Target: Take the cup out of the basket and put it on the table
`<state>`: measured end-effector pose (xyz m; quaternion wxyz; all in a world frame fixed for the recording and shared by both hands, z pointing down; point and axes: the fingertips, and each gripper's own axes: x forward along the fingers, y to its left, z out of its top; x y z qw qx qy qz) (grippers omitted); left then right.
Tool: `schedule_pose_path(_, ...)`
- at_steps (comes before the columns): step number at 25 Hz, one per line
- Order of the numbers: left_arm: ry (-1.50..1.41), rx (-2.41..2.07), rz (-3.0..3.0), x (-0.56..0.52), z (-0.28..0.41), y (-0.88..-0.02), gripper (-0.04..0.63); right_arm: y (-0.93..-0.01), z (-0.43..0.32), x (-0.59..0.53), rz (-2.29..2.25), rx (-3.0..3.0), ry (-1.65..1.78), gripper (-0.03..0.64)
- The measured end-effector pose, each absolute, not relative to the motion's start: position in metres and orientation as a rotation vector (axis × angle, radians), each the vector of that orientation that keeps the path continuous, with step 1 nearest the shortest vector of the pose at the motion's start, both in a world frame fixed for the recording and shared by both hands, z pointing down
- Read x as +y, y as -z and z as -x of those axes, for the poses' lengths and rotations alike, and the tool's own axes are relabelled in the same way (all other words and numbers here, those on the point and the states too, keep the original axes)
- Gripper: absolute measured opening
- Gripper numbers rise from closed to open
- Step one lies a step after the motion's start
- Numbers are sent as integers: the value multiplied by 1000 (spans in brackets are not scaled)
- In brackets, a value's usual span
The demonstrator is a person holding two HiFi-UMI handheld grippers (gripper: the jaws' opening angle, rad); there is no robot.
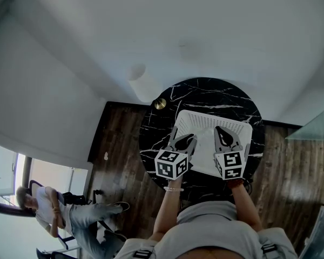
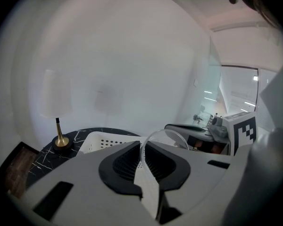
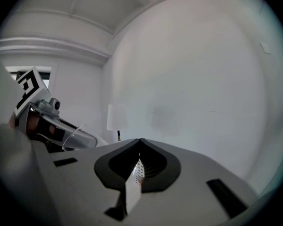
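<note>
Left gripper view shows the left gripper (image 2: 142, 145) pinching the clear cup (image 2: 164, 136) by its rim, over the white basket (image 1: 216, 124) on the black table (image 1: 205, 90), though the head view can't resolve the cup; right gripper (image 3: 140, 140) jaws pressed together, nothing between them.

1. A plain white wall (image 1: 178, 26) fills the head view from 9 through 12 to 3 o'clock, softly and evenly lit.
2. A dark wood plank floor (image 1: 121, 150) spreads around a round black table (image 1: 205, 93) veined in white.
3. A lamp (image 1: 144, 85) with a white shade and a brass base stands at the table's 10 o'clock edge.
4. At 8 o'clock, well apart from the table, a person (image 1: 59, 212) sits.
5. A pale glass panel (image 1: 316, 125) stands at 3 o'clock.
</note>
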<state>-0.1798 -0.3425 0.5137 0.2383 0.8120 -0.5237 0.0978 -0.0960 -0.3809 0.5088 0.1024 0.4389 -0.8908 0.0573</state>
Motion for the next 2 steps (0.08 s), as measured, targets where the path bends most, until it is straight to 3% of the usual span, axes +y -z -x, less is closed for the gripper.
schedule_pose_path(2, -270, -1435, -2222, -342, 181, -515, 40, -510, 97, -380, -1291, -2629, -169, 8)
